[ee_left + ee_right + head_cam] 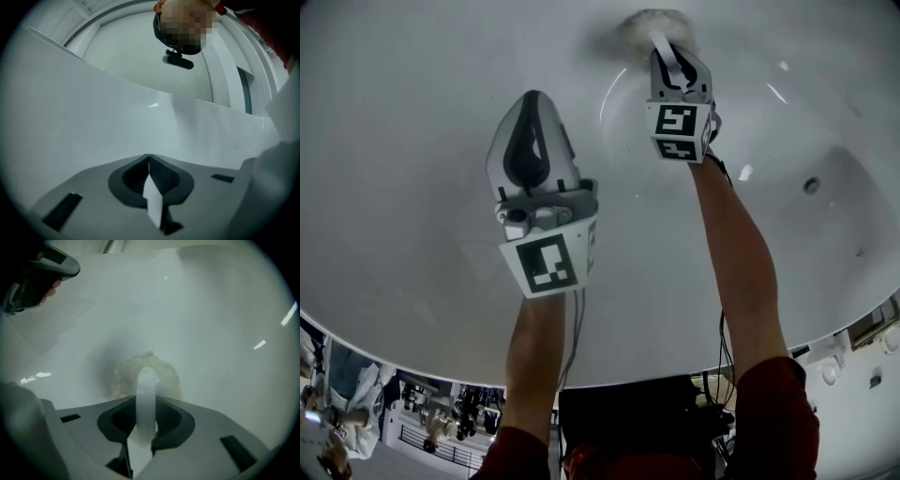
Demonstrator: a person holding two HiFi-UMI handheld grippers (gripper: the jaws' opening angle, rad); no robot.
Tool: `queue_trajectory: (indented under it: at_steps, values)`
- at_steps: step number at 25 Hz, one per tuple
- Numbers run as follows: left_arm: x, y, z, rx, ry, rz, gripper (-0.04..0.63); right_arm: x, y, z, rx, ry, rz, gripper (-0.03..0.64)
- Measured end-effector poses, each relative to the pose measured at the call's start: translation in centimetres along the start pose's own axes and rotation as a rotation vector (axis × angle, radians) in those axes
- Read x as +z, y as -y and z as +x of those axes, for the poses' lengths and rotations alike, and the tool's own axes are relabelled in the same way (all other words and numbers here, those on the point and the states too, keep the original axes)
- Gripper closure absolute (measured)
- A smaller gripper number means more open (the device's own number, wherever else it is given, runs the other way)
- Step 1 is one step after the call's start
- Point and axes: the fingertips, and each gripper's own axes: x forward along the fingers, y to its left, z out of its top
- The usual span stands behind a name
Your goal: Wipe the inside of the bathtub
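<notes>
The white bathtub [412,94] fills nearly the whole head view, its smooth curved inside running from the near rim to the far wall. The person's two bare forearms reach into it from the near edge, the left arm [534,366] and the right arm [741,272], each with a dark red sleeve at the elbow.

The left gripper [530,96] hangs over the middle of the tub, left of the other one and nearer the person. Its marker cube [548,262] faces the camera. In the left gripper view its fingers [164,176] are pressed together at the tips with nothing held between them, and the tub wall [93,117] lies beyond them.

The right gripper [670,58] reaches farther, to the far side of the tub, with its own marker cube [680,131] just behind it. Its fingers [171,420] are clamped on the white loop handle [146,385] of a round, fuzzy scrub pad [166,373]. The pad [652,21] lies pressed against the tub's far surface [225,310], with a soft shadow around it.

A small round fitting [811,185] sits in the right wall of the tub, well apart from both grippers.
</notes>
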Motion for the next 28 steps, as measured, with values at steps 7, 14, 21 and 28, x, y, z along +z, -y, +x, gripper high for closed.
queue_trajectory:
  at_steps: [7,14,21,28]
  values:
    - [4.9,-1.1,-1.1,0.003,0.034,0.025,0.578,3.9,-0.3,-2.7,-0.014,0.007,0.102,0.525]
    - [12.3,-2.2,-3.1,0.033,0.086,0.013,0.578,11.0,-0.9,-8.3,0.000,0.056,0.135,0.525]
    - [20.9,-4.1,-7.4,0.028,0.131,0.002,0.578,19.8,-1.2,-15.9,-0.011,0.103,0.196,0.525]
    - [28.8,-4.1,-14.6,0.071,0.187,-0.001,0.578,27.5,-0.8,-26.2,0.006,0.161,0.177,0.525]
